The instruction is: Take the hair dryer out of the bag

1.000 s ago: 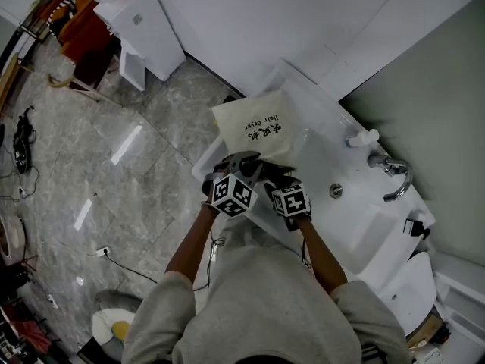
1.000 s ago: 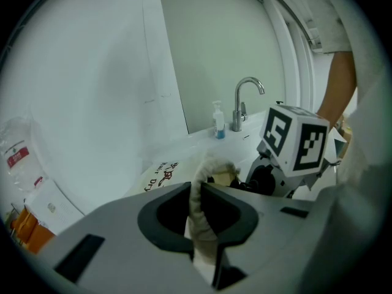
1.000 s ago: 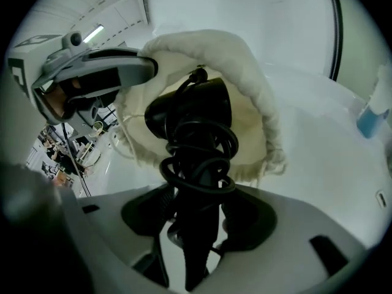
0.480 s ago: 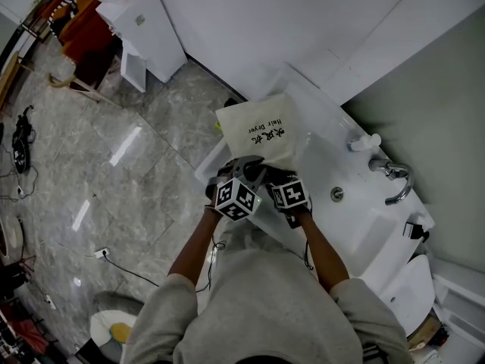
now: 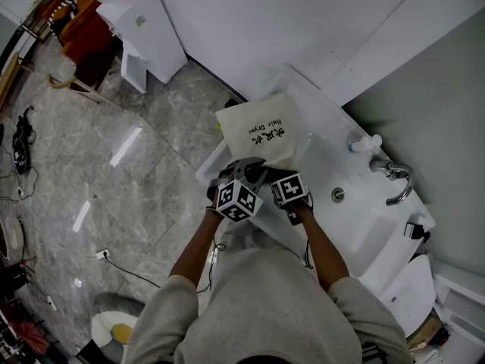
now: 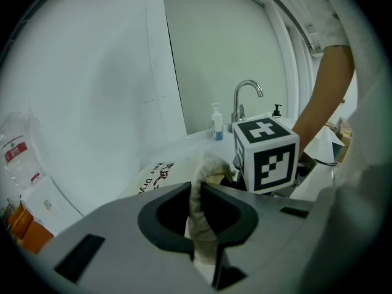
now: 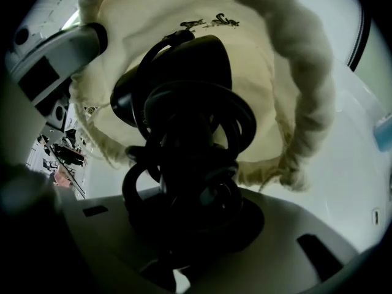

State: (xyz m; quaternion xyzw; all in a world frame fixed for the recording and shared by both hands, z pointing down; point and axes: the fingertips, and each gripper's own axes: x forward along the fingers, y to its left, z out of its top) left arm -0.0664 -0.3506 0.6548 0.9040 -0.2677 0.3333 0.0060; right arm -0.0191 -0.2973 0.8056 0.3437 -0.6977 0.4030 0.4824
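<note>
A cream cloth bag (image 5: 261, 131) printed "Hair Dryer" lies on the white counter beside the basin. My left gripper (image 5: 241, 173) is shut on the bag's bunched rim (image 6: 202, 185) and holds the mouth up. My right gripper (image 5: 267, 176) points steeply down into that mouth, its marker cube (image 6: 265, 154) close beside the left jaws. The black hair dryer (image 7: 190, 84) with its coiled cord (image 7: 199, 146) sticks out of the bag (image 7: 263, 54). My right gripper (image 7: 190, 231) is closing on it, and the dark handle and cord fill the gap between the jaws.
A chrome faucet (image 5: 394, 180) and a small bottle (image 5: 364, 140) stand by the white basin (image 5: 356, 218) to the right. A white cabinet (image 5: 144, 29) stands on the grey tiled floor at the left. A power cable (image 5: 125, 268) lies on the floor.
My right gripper has tipped further down into the bag mouth and drawn its jaws in around the hair dryer. The left gripper has kept its hold on the rim.
</note>
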